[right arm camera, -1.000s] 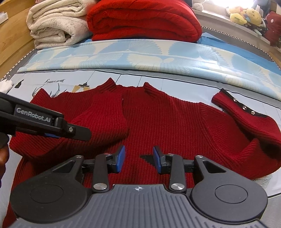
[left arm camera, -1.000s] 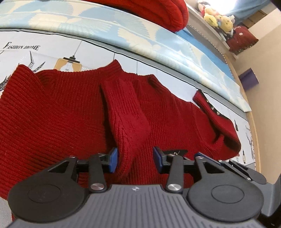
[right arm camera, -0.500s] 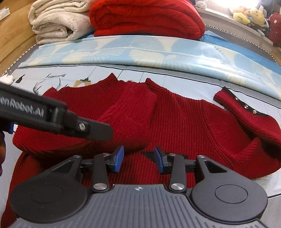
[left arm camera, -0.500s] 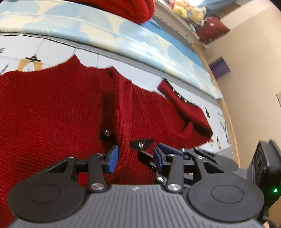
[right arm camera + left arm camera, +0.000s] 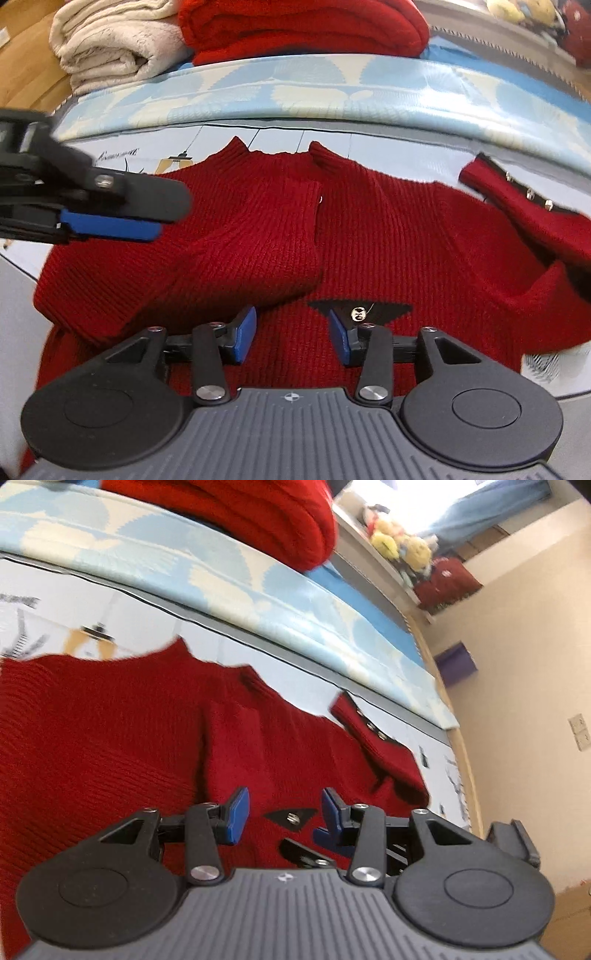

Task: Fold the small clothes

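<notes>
Sweater [image 5: 110,738], red knit, lies spread flat on a printed mat [image 5: 258,657], filling the left wrist view. The left gripper [image 5: 284,814] hovers over its lower middle, jaws spread and holding nothing; one sleeve [image 5: 236,746] is folded across the body just ahead of them. In the right wrist view the right gripper [image 5: 291,334] hangs above the hem, jaws spread and empty, the folded sleeve [image 5: 255,243] lying just beyond its left jaw. The other sleeve, with a buttoned cuff [image 5: 517,199], stretches out to the right.
</notes>
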Motion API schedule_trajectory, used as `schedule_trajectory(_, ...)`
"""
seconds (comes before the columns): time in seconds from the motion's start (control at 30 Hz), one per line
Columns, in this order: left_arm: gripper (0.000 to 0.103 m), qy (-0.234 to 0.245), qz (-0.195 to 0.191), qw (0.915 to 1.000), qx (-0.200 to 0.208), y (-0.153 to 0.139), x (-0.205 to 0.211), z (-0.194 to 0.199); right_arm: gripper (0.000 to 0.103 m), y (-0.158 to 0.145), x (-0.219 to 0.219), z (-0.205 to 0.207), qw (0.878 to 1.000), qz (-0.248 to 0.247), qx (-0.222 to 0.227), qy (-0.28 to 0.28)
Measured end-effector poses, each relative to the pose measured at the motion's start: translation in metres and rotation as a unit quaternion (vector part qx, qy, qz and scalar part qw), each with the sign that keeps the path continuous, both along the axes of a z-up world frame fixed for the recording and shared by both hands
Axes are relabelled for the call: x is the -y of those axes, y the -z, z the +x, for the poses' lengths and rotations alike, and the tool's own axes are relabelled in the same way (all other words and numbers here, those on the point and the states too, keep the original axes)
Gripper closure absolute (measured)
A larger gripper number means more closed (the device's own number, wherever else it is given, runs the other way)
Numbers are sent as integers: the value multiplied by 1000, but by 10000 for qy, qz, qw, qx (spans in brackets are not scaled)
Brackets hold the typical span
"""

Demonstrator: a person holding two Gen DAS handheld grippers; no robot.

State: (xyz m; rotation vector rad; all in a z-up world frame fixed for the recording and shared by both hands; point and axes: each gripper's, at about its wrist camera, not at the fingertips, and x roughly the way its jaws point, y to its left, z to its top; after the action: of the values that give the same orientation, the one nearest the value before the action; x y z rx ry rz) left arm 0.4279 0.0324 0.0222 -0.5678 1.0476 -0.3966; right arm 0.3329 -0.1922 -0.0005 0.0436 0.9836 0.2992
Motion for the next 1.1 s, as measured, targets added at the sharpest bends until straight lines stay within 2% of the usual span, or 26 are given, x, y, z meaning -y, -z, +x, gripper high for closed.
schedule_trajectory(0.1, 56, -419, 190, 9989, -58, 0, -20, 3, 55, 0, 4, 3, 9997, 235, -16, 115)
schedule_trajectory(0.2, 56, -812, 244, 9958, -360, 13, -36, 5, 55, 3, 6, 5, 9995, 237, -63, 219)
schedule_trajectory(0.3, 63, -781, 238, 9936, -774, 35, -29, 6, 55, 2, 7, 6, 9990, 342, -70, 281)
schedule_trajectory(0.37, 79, -604, 276, 9936, -910, 43, -15, 7, 55, -2, 12, 7, 9983, 380, 1, 445)
schedule_trajectory(0.4, 83, -511, 382, 9937, -919, 45, -8, 7, 55, -5, 16, 8, 9975, 373, 80, 590)
schedule_trajectory(0.43, 91, -419, 521, 9938, -885, 45, 2, 6, 55, -8, 21, 8, 9963, 374, 160, 751)
schedule_trajectory(0.47, 94, -320, 573, 9941, -867, 45, 10, 5, 55, -11, 27, 9, 9946, 396, 225, 930)
schedule_trajectory(0.6, 94, 188, 455, 9952, -841, 49, 39, -2, 55, -13, 54, 14, 9850, 697, 212, 1562)
schedule_trajectory(0.73, 94, 739, 431, 9911, -1018, 61, 56, -6, 54, -3, 67, 18, 9793, 1047, -61, 1732)
schedule_trajectory(0.83, 90, 724, 508, 9906, -1041, 63, 55, -5, 47, 2, 63, 18, 9782, 1218, -186, 1670)
schedule_trajectory(0.93, 82, 589, 610, 9913, -1004, 61, 47, -2, 44, 3, 57, 16, 9797, 1171, -200, 1615)
schedule_trajectory(1.1, 82, 434, 667, 9921, -968, 57, 34, 1, 42, 0, 55, 13, 9785, 1117, -213, 1722)
